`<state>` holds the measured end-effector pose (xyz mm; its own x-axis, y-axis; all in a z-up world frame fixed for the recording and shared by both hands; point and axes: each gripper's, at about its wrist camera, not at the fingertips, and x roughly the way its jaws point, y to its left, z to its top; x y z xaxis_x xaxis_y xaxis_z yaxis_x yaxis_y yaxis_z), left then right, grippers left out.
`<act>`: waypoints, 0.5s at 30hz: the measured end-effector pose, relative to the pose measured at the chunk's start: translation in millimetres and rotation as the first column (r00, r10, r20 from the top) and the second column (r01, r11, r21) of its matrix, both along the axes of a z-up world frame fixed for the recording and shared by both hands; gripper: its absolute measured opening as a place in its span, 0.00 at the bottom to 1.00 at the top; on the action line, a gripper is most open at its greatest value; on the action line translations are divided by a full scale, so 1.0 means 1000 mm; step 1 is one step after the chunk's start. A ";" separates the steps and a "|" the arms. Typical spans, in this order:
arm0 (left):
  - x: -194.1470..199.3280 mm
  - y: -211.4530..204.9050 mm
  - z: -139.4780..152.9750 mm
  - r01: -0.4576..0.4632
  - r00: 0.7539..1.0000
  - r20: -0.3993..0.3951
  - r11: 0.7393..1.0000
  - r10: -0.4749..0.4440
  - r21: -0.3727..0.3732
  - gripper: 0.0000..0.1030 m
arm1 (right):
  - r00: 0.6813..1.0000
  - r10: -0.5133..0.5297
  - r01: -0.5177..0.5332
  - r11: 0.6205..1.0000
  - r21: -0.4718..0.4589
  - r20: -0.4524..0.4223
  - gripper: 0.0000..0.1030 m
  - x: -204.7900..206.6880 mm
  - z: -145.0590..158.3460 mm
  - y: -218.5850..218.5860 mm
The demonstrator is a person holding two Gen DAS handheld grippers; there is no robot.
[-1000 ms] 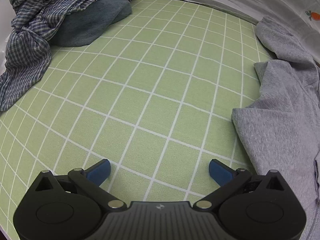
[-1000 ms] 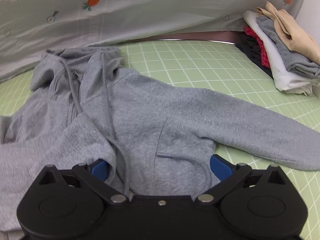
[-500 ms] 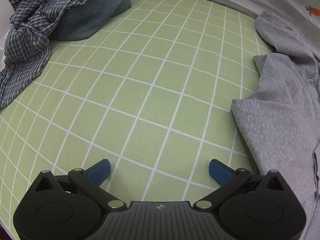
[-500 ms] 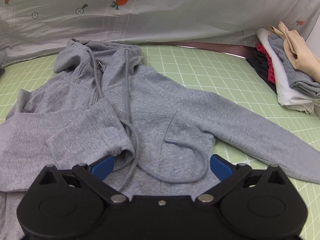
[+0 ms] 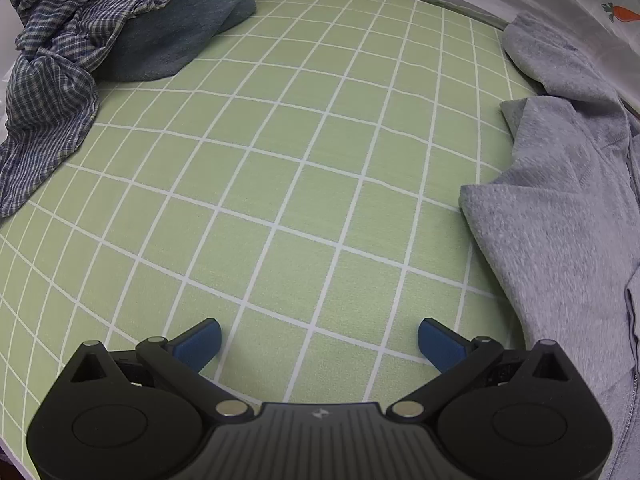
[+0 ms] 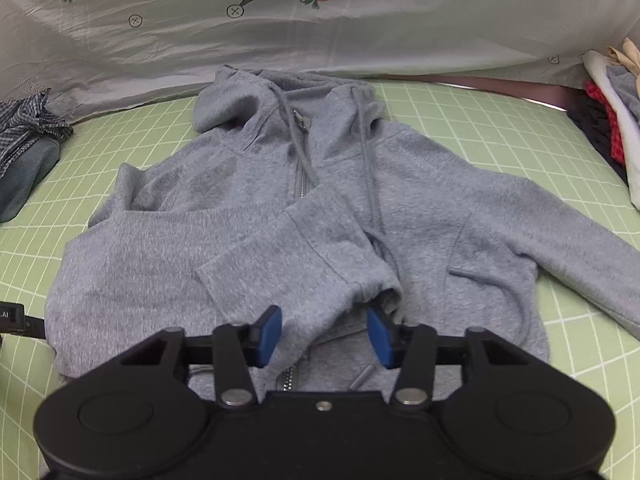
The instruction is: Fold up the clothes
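Grey zip hoodie (image 6: 420,208) lies front-up on green checked sheet (image 5: 280,160), one sleeve folded across chest. Right tongs (image 6: 324,334) closing around that sleeve's cuff (image 6: 320,248), pads not quite pressing yet. Left tongs (image 5: 320,340) spread wide over bare sheet, nothing between them, hoodie edge just beside.

The hoodie (image 6: 420,216) hides its own zipper (image 6: 301,184) midway, under the folded sleeve (image 6: 304,256). Its other sleeve runs off the right edge, cuff unseen. In the left wrist view the hoodie (image 5: 560,220) is cut by the right edge. Right of the hoodie, the folded stack (image 6: 612,128) is cropped. Left of it, the plaid shirt (image 6: 28,120) covers part of the blue garment (image 6: 24,172).
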<state>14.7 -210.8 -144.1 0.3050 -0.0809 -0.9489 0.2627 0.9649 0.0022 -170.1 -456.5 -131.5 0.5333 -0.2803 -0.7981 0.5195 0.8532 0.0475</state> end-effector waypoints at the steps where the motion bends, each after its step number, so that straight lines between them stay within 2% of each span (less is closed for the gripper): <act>1: 0.000 0.000 0.000 0.000 1.000 0.001 1.000 0.000 0.000 1.00 | 1.000 0.004 -0.004 1.000 0.020 0.008 0.33 0.000 -0.001 -0.001; 3: 0.001 0.000 0.000 -0.002 1.000 0.003 1.000 0.002 -0.001 1.00 | 1.000 0.004 -0.006 0.998 0.061 0.031 0.13 -0.001 -0.002 -0.005; 4: 0.001 0.000 0.000 -0.004 1.000 0.004 1.000 0.004 -0.001 1.00 | 0.999 0.005 -0.008 0.997 0.074 0.042 0.10 -0.002 -0.001 -0.007; 8: 0.000 0.000 0.001 -0.009 1.000 0.007 1.000 0.009 -0.001 1.00 | 0.993 -0.043 0.032 0.994 0.105 0.106 0.05 -0.010 0.006 -0.021; 10: 0.000 0.000 0.000 -0.009 1.000 0.008 1.000 0.009 -0.002 1.00 | 0.980 -0.124 0.100 0.983 0.153 0.157 0.05 -0.019 0.012 -0.038; 11: 0.000 0.000 0.001 -0.009 1.000 0.008 1.000 0.009 -0.001 1.00 | 0.962 -0.189 0.151 0.970 0.192 0.196 0.05 -0.027 0.014 -0.051; 12: 0.000 0.000 0.001 -0.008 1.000 0.009 1.000 0.008 -0.001 1.00 | 0.934 -0.269 0.212 0.947 0.242 0.234 0.05 -0.037 0.016 -0.066; 13: 0.000 0.000 0.001 -0.008 1.000 0.008 1.000 0.008 -0.001 1.00 | 0.888 -0.376 0.289 0.904 0.314 0.264 0.05 -0.050 0.016 -0.083; 15: 0.000 0.001 0.001 -0.008 1.000 0.007 1.000 0.008 -0.001 1.00 | 0.744 -0.607 0.442 0.760 0.476 0.278 0.06 -0.083 0.009 -0.119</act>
